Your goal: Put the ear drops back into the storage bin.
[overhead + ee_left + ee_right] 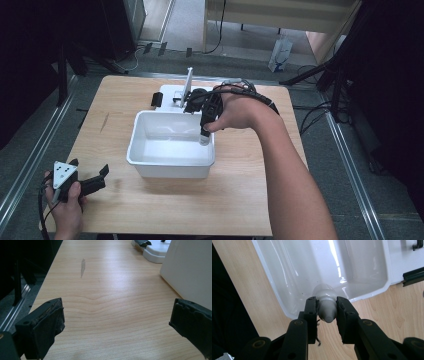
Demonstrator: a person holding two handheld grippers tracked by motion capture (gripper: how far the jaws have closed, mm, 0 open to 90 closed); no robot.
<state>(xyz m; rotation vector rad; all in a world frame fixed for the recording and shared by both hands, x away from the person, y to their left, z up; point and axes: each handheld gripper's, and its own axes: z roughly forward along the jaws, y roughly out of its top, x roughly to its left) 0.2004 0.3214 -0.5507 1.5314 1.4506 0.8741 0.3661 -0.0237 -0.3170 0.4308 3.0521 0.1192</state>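
A white plastic tub point(170, 162) stands in the middle of the wooden table point(240, 200). My right gripper point(205, 134) points down over the tub's right rim, shut on a small translucent bottle point(204, 141). In the right gripper view the jaws point(327, 305) clamp the bottle's grey cap point(327, 312), and its body point(324, 292) hangs above the tub's glossy inside point(317, 265). My left gripper point(90, 167) rests near the table's front left corner, open with nothing between its fingers point(117, 312). The tub's outer wall point(190, 270) stands to its right.
Behind the tub sits a white base point(172, 92) with an upright grey plate point(189, 82) and a black clip point(157, 99). A grey scuff point(82, 266) marks the wood at the left. Metal floor rails and dark stands flank the table.
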